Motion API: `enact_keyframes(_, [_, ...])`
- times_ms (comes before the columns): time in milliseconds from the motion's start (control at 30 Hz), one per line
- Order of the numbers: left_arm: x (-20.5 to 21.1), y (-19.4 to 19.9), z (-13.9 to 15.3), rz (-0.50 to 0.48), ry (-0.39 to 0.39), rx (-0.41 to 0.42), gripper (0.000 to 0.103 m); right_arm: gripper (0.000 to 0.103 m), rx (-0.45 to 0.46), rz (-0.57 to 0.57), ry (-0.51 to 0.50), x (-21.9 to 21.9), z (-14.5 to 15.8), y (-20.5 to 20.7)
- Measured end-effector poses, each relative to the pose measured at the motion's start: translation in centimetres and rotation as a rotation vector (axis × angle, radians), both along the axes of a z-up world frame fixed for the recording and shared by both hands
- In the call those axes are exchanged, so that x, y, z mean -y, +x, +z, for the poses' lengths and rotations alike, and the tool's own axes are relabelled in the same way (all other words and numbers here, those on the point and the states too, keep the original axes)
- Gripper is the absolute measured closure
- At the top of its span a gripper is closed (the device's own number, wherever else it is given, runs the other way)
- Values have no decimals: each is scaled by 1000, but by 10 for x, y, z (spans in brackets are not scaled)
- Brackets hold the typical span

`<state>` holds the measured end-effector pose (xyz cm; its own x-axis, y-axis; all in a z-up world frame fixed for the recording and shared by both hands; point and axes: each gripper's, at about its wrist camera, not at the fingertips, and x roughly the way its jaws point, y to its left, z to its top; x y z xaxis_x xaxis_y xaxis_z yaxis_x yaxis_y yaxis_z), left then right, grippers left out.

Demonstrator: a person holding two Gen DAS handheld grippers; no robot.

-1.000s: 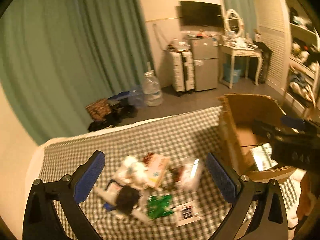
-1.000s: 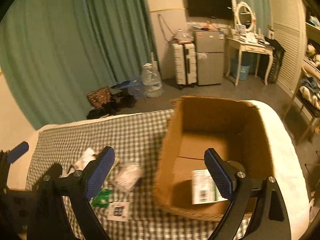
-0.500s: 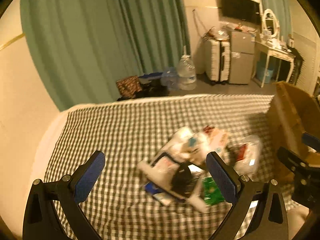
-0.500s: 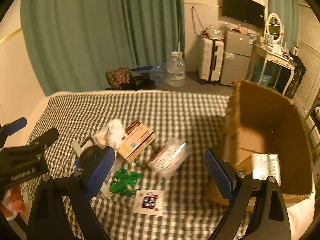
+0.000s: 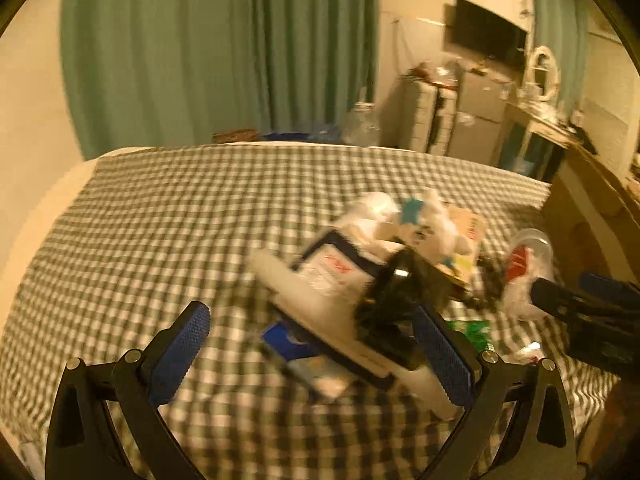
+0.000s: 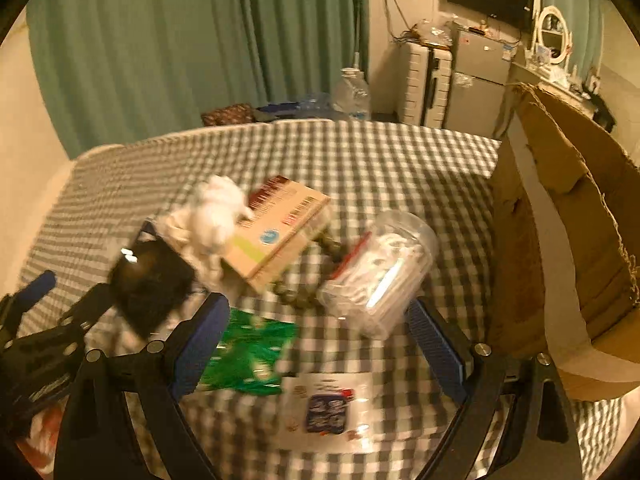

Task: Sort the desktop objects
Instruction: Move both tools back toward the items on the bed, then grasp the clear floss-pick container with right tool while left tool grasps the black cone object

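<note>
A pile of small items lies on the checked cloth point(image 5: 160, 220). In the left wrist view, a white packet with a blue edge point(image 5: 320, 280), a black object point(image 5: 400, 292) and a white fluffy thing point(image 5: 436, 224) sit just ahead of my open left gripper point(image 5: 312, 356). My right gripper point(image 6: 318, 344) is open and empty, low over a clear plastic jar point(image 6: 380, 276) lying on its side, a green packet point(image 6: 248, 352) and a printed card point(image 6: 324, 412). A flat tan carton point(image 6: 276, 232) leans on the pile, with dark beads point(image 6: 296, 296) beside it.
A big open cardboard box point(image 6: 568, 248) stands on the cloth at the right. The left gripper's black frame point(image 6: 40, 320) shows at the lower left of the right wrist view. Green curtains, a suitcase and a small fridge stand beyond the far edge.
Both grippers have swung left, away from the cardboard box, and come lower and closer to the pile. Both stay open and empty.
</note>
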<state>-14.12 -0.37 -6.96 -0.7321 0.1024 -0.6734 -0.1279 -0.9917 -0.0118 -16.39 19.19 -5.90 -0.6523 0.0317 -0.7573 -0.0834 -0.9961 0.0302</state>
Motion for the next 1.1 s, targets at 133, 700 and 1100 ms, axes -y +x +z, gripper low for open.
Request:
enact_keyframes(133, [-23,-6,-8,-93,-11,-1,0,11,31,-52,-11,-17,-13,-15])
enact_keyframes(700, [-57,-30,-43,-134,-85,-14,5,25,148,-150,-82,-38,-58,-60])
enact_keyframes(1100, [-58,-30,-28,-214,-54,-32,51,31,159,-156,-75,-30,-55,-45])
